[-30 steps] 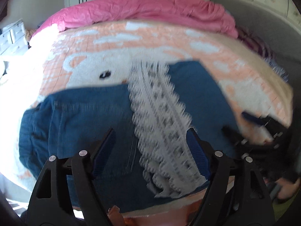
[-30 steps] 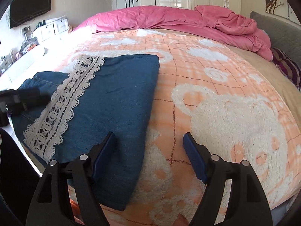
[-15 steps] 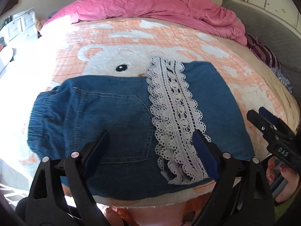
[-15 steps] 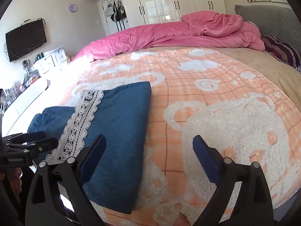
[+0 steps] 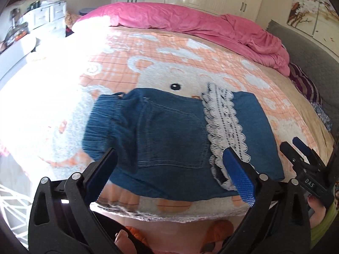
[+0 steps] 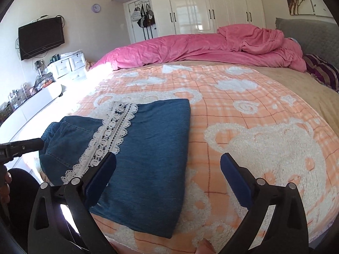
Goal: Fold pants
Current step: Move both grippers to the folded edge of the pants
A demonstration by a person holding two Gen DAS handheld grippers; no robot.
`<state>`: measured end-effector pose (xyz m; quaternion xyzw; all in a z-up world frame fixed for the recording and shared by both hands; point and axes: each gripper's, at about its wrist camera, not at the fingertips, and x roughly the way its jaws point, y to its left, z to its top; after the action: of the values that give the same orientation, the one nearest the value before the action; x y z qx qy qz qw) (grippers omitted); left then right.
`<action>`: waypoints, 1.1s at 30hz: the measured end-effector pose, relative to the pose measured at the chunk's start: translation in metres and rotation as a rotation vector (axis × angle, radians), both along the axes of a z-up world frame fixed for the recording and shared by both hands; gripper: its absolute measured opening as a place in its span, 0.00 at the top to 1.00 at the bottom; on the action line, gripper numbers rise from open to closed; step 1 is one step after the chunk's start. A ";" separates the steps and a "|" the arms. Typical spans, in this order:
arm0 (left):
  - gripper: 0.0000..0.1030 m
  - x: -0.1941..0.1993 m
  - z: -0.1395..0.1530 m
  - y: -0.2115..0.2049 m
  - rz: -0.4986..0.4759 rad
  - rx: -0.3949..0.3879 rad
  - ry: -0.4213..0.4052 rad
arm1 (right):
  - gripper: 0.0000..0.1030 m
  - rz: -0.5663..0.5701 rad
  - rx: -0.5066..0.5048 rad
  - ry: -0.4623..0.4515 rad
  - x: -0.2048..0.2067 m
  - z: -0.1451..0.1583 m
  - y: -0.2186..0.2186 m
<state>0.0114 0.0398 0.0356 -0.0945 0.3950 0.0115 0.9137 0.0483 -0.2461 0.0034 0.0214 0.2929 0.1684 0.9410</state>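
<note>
Left wrist view: the left gripper (image 5: pixel 169 169), its jaws just spread wide and holding nothing, hung above the folded blue denim pants with a white lace band (image 5: pixel 182 139), which lay ahead of the jaws on the orange-and-white fleece bear blanket (image 5: pixel 190 63).

Right wrist view: the right gripper (image 6: pixel 169 173), jaws likewise just opened and empty, stood over the pants' near right edge.

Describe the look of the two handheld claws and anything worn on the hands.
Both the left claw and the right claw have black plastic arms with cut-out slots and silver rivets, ending in flat blue textured pads. The right claw's body bears white lettering "DAS". No cables show. A yellow-green sleeve is visible.
</note>
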 end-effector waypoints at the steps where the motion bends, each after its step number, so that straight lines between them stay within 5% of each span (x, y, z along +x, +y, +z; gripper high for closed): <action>1: 0.09 -0.001 0.001 0.006 0.015 0.002 -0.004 | 0.05 0.009 0.002 0.003 0.000 0.001 0.002; 17: 0.09 -0.020 -0.006 0.099 0.175 -0.100 0.009 | 0.05 0.236 0.078 0.093 0.033 0.053 0.078; 25: 0.10 -0.019 -0.024 0.119 0.186 -0.232 0.026 | 0.05 0.401 -0.051 0.111 0.058 0.078 0.156; 33: 0.39 -0.006 -0.046 0.119 0.136 -0.365 0.084 | 0.05 0.583 -0.171 0.222 0.080 0.065 0.241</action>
<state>0.0054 0.1588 -0.0104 -0.2845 0.4210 0.0053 0.8612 0.1286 -0.0050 0.0681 -0.1244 0.4008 0.4023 0.8137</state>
